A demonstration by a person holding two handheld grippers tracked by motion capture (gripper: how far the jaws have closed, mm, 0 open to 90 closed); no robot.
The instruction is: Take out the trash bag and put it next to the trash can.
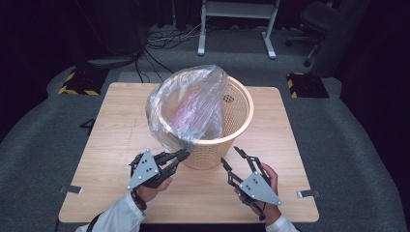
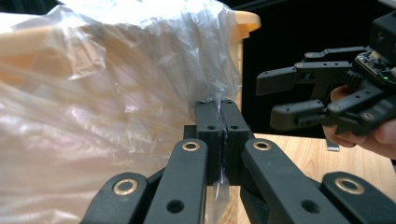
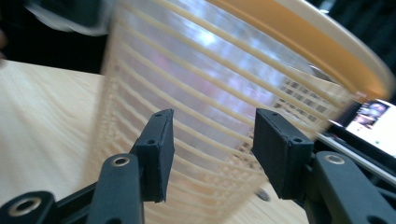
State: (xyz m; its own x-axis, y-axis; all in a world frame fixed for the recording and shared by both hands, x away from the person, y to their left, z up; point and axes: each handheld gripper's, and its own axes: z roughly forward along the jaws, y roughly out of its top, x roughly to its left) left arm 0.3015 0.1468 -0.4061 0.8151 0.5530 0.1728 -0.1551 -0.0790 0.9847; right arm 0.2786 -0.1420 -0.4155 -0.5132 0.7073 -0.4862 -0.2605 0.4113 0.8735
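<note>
High view: I am working at a square, light wooden counter (image 1: 121, 145) standing on grey carpet in a dark room. Behind it sit cables, a white desk frame (image 1: 237, 19), an office chair (image 1: 316, 21) and yellow-and-black striped blocks. A cream slatted basket (image 1: 232, 121) stands mid-counter, half draped with a clear plastic bag (image 1: 188, 104). My left claw (image 1: 181, 155) is pinching the bag's edge; my right claw (image 1: 232, 157) is spread, near the basket.
</note>
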